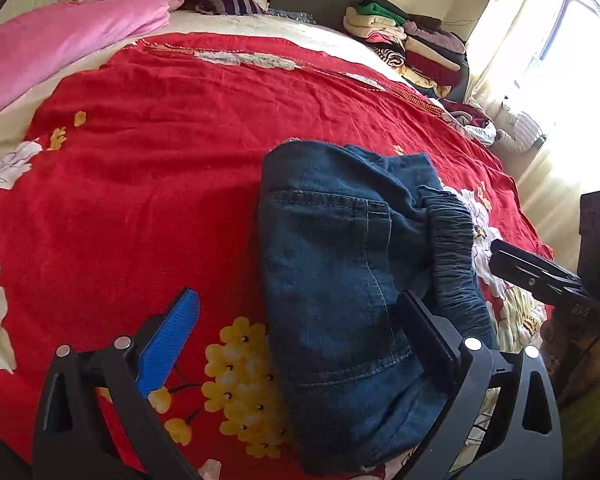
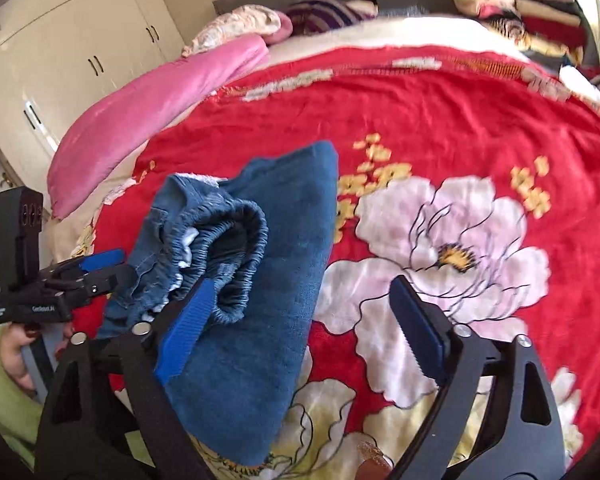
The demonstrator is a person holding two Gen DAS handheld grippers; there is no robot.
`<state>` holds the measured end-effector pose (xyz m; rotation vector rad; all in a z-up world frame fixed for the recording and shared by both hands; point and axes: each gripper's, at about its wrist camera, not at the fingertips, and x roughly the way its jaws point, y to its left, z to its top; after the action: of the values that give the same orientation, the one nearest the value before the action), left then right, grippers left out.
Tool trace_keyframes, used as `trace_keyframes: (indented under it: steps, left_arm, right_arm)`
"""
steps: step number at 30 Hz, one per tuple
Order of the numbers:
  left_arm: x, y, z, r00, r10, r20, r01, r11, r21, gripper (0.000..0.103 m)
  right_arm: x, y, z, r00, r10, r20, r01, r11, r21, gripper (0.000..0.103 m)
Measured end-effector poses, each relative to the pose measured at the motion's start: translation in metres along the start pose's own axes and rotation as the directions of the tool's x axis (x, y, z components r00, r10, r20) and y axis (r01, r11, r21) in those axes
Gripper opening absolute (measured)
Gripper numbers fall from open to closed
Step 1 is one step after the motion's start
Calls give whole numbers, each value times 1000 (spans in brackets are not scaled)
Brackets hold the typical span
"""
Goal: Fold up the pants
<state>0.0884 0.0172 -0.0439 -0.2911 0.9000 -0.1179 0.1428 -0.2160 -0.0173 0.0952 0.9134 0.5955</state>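
Dark blue jeans (image 1: 332, 248), folded into a thick bundle, lie on the red flowered bedspread (image 1: 140, 160) with the elastic waistband (image 1: 456, 248) to the right. My left gripper (image 1: 296, 296) is open. Its blue pad (image 1: 172, 340) hangs over bare bedspread and its black finger (image 1: 424, 332) lies against the jeans by the waistband. In the right wrist view the jeans (image 2: 284, 264) show the gathered waistband (image 2: 236, 240) facing the camera. My right gripper (image 2: 303, 283) is open, with its blue pad (image 2: 188, 324) at the waistband and its other finger (image 2: 416, 328) over the pink flower. Neither gripper pinches the cloth.
A pink quilt (image 1: 60, 40) and pillows lie at the bed's head. A stack of folded clothes (image 1: 412, 40) stands at the far right corner by the bright curtain (image 1: 540, 60). Cream wardrobe doors (image 2: 80, 40) stand to the left. A hand in a green sleeve (image 2: 8, 360) holds the left gripper (image 2: 104, 268).
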Motion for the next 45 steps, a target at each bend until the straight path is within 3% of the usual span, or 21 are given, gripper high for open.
trace_keyframes:
  steps: [5,9,11,16,19,23,25,31,45]
  left_arm:
    - [14,3,1,1000,-24,-18,23,999,-35,97]
    - [18,-2,3,999,-35,-12,35,999,-36,95]
    - [21,-6,3,999,-49,-16,49,998,-33,74]
    - [30,-18,6,998,-60,-29,60,998,-9,70]
    - [32,-24,5,999,-31,-22,32,999,18,59]
    - [25,-38,2,1000,15,9,-16,996,93,45]
    - [19,-38,3,1000,13,16,-14,996,94,40]
    - [0,-41,12,999,-15,52,11,996,88,35]
    - [-11,-31,66,994,-26,109,17,997,77,35]
  right_arm:
    - [25,-4,3,995,82,-65,-78,996,50,61]
    - [41,-2,3,989,117,-88,-112,992,62,56]
    - [43,0,4,988,130,-87,-124,990,62,56]
    - [51,8,6,985,141,-95,-139,990,31,59]
    - [50,6,6,987,138,-87,-136,990,23,57]
    - [46,18,2,987,146,-62,-148,988,-33,22]
    - [40,29,0,991,129,-38,-132,988,-82,14]
    - [21,55,6,995,101,20,-95,975,-201,11]
    - [20,69,59,988,107,115,-71,959,-276,11]
